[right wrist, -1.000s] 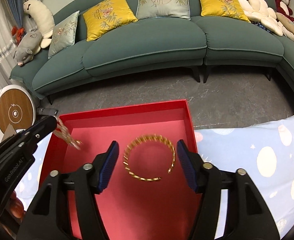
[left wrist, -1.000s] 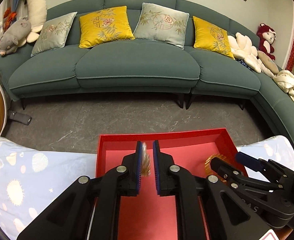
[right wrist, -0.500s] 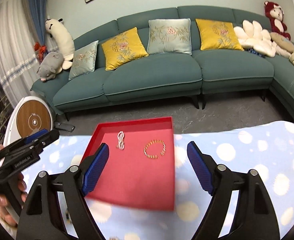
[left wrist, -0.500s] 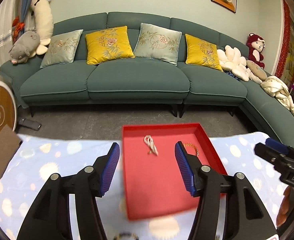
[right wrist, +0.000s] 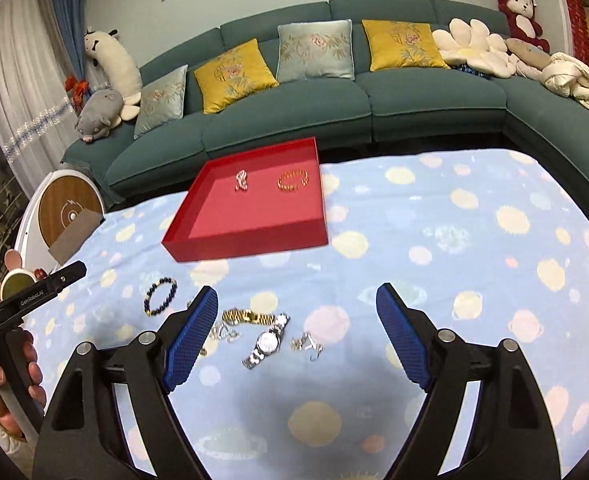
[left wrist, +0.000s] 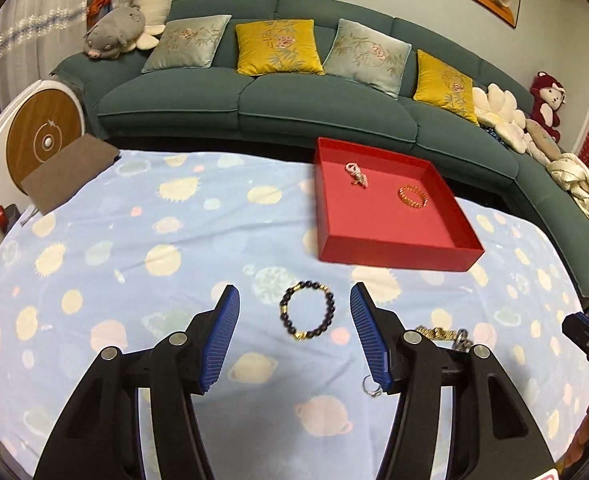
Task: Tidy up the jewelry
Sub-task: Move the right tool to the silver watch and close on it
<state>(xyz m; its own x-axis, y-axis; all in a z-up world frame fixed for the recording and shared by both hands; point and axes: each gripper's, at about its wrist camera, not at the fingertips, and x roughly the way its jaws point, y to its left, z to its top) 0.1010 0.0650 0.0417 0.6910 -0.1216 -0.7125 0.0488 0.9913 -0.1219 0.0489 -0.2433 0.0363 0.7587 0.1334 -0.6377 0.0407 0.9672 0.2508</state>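
In the left wrist view my left gripper is open above a dark bead bracelet lying flat on the blue cloth, not touching it. The red tray beyond holds a pearl strand and a gold bangle. My right gripper is open and empty over a heap of loose pieces: a silver watch, a gold link bracelet and a small silver piece. The bead bracelet lies to their left, and the tray sits further back.
A blue cloth with pale planets covers the table. A silver ring lies by my left gripper's right finger. A brown card sits at the far left corner beside a round white-and-wood device. A green sofa runs behind the table.
Both grippers have pulled back from the tray to the near side of the table. The left one opened and left the pearl strand in the tray; the right one opened wider.
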